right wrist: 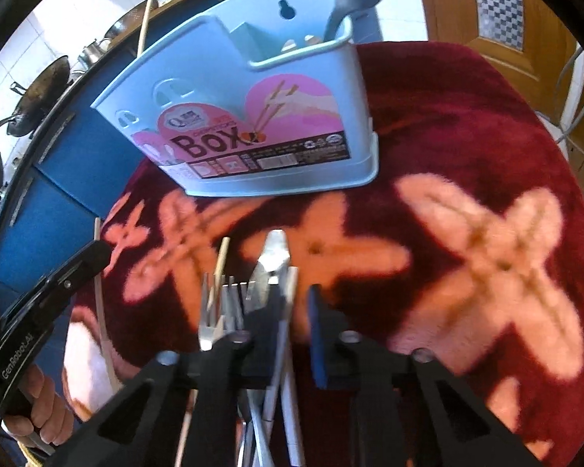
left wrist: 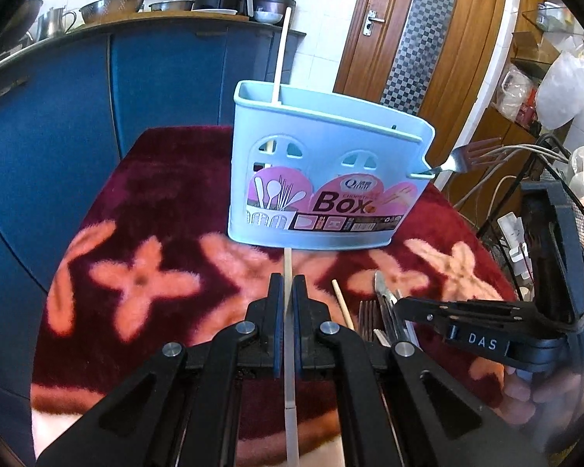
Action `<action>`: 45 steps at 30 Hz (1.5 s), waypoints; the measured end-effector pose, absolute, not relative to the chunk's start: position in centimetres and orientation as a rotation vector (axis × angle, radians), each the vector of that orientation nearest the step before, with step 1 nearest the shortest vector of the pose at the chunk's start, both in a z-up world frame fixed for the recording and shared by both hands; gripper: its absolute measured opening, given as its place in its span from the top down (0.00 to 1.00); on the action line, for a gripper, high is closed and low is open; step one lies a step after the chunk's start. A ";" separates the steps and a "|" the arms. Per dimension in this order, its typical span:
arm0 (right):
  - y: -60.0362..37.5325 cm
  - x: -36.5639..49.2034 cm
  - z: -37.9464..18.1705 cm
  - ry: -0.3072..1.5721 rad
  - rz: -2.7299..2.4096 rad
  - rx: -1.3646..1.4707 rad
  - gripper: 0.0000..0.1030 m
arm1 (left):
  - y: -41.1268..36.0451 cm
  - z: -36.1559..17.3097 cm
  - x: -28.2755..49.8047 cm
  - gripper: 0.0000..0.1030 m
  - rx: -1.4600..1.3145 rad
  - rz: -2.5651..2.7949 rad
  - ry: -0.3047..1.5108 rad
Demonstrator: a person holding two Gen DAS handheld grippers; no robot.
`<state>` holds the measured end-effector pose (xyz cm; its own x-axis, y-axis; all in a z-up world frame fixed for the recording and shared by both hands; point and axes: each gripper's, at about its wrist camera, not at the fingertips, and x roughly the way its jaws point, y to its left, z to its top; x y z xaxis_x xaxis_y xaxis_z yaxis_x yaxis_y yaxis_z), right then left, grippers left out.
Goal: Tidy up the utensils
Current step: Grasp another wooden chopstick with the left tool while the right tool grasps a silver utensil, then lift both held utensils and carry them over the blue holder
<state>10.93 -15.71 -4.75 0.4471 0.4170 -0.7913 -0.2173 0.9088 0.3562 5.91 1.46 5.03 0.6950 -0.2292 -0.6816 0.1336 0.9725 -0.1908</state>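
Observation:
A light blue utensil box (left wrist: pixel 323 171) stands on the red cloth, with a chopstick (left wrist: pixel 282 54) upright in its left compartment and a fork (left wrist: pixel 467 155) leaning out of its right end. My left gripper (left wrist: pixel 287 282) is shut on a pale chopstick (left wrist: pixel 290 350) that runs lengthwise between its pads toward the box. My right gripper (right wrist: pixel 298 292) is down in a pile of forks and other cutlery (right wrist: pixel 229 303). Its jaws stand narrowly together around a silver utensil (right wrist: pixel 278 249); the picture is blurred. The box (right wrist: pixel 253 116) stands just beyond.
The red cloth with pink flower shapes (left wrist: pixel 144 280) covers a small round table. Blue cabinets (left wrist: pixel 58 116) with pots and bowls on top stand behind. A wooden door (left wrist: pixel 428 39), cables and a wire rack (left wrist: pixel 545 202) are at the right. A hand (right wrist: pixel 39 408) holds the left gripper.

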 end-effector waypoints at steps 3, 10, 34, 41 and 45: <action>-15.5 10.1 -3.7 0.987 0.409 0.199 0.93 | 1.6 5.6 5.7 0.98 -0.129 -0.201 0.750; -15.4 7.5 0.0 0.832 0.421 0.164 0.94 | 1.9 7.4 5.1 0.98 -0.159 -0.197 0.684; -16.9 6.1 9.8 0.511 0.354 0.155 0.95 | 2.1 16.1 5.1 0.98 -0.139 -0.191 0.490; -16.8 6.4 13.4 0.456 0.347 0.129 0.95 | 2.0 21.0 5.7 0.98 -0.102 -0.175 0.424; -16.9 6.8 15.6 0.413 0.338 0.130 0.95 | 2.1 23.8 6.3 0.98 -0.078 -0.151 0.377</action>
